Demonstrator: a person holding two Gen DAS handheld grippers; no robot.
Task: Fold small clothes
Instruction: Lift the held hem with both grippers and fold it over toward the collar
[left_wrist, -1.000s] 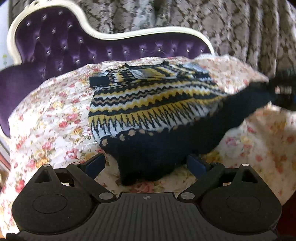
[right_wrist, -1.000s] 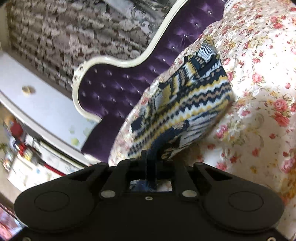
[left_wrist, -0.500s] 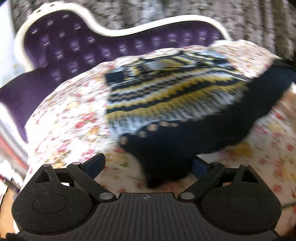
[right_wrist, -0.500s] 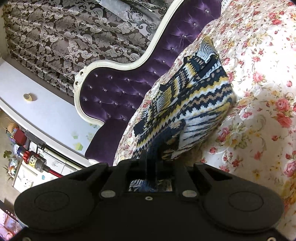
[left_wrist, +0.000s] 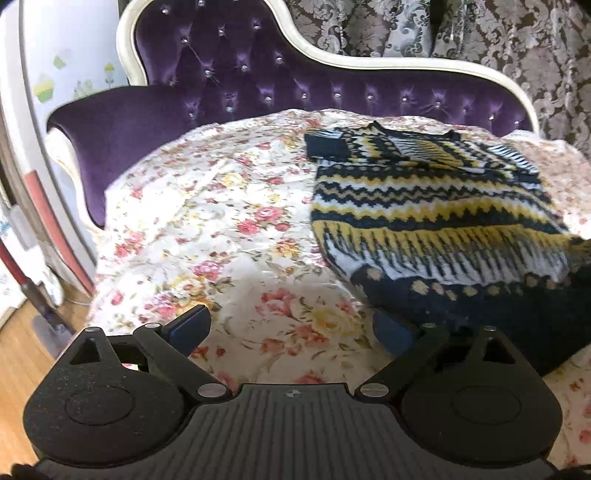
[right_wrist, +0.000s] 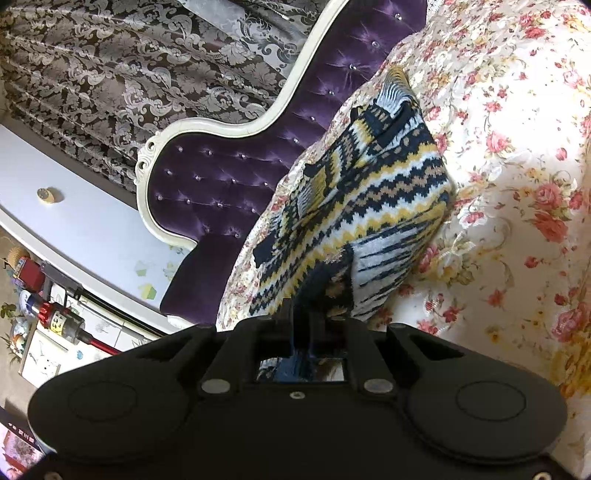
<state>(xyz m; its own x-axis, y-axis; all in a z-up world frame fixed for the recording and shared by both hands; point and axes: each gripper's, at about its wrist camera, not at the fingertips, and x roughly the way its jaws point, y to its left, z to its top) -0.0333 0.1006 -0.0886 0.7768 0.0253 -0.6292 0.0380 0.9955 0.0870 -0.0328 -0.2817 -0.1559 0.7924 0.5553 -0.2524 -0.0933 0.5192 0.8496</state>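
Note:
A small knitted sweater (left_wrist: 424, 218) with navy, yellow and white zigzag bands lies on the floral bed cover (left_wrist: 229, 236), right of centre in the left wrist view. My left gripper (left_wrist: 291, 328) is open and empty, over the cover just left of the sweater's navy hem. Its right blue pad (left_wrist: 391, 332) is at the hem's edge. In the right wrist view the sweater (right_wrist: 369, 199) lies partly folded. My right gripper (right_wrist: 314, 317) is shut on its navy hem edge (right_wrist: 325, 284), lifting it slightly.
A purple tufted headboard (left_wrist: 295, 85) with a cream frame stands behind the bed. Patterned curtains (right_wrist: 110, 74) hang beyond it. A white cabinet (left_wrist: 44, 110) and wood floor (left_wrist: 14, 354) lie left of the bed. A vacuum (right_wrist: 62, 321) stands by the wall.
The left gripper has swung left, so the sweater now sits to its right instead of between its fingers. The right gripper keeps its hold on the hem and has shifted only slightly.

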